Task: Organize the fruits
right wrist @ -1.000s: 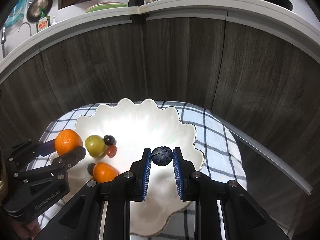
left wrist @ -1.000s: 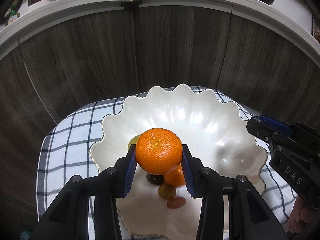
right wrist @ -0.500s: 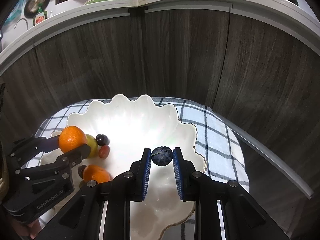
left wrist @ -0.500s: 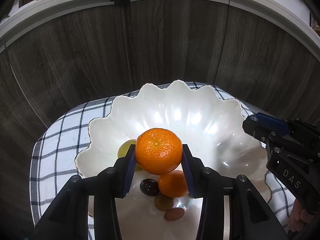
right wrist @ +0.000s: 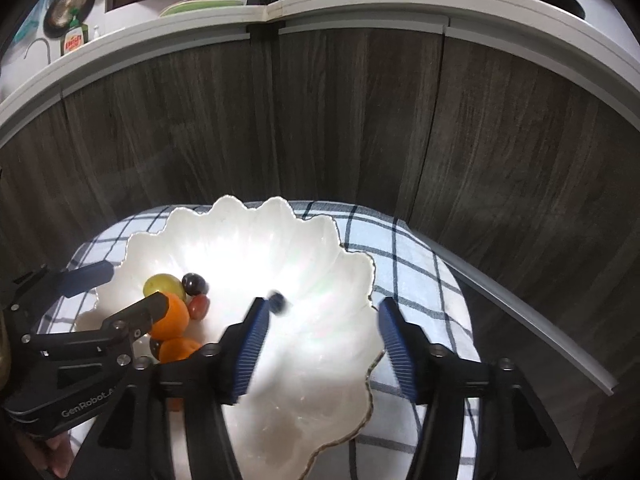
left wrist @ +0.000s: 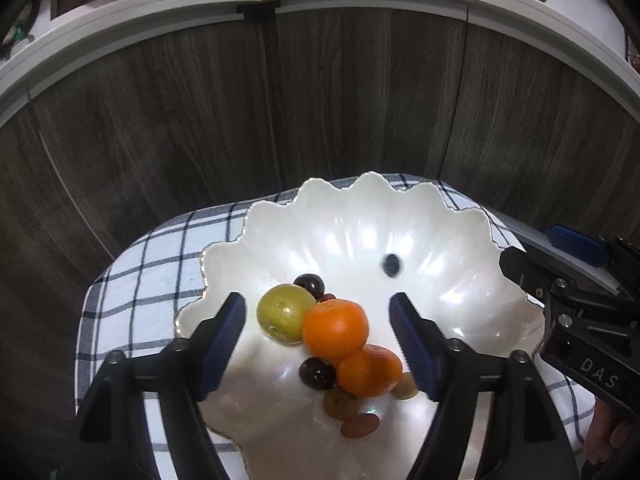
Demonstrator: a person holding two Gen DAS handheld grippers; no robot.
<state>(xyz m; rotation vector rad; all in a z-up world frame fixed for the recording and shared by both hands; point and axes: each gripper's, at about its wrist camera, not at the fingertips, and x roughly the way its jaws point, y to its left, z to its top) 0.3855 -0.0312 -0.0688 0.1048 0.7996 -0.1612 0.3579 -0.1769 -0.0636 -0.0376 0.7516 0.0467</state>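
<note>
Both tools (left wrist: 318, 334) (right wrist: 320, 334) spread above bowl (left wrist: 472, 280)

From my left wrist camera, white letters "DAS" stood on the black plastic body of my right gripper (left wrist: 576, 280) at lower right. From my right, "GenRobot.A" ran along my black left gripper (right wrist: 116, 286) at lower left.

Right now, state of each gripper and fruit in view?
left gripper: jaws open, holding nothing
right gripper: jaws open, holding nothing
upper orange: free, resting on the fruit pile
blueberry: loose in the bowl, blurred
green fruit: lying in the bowl, touching the upper orange
bowl: upright on the checked cloth
</note>
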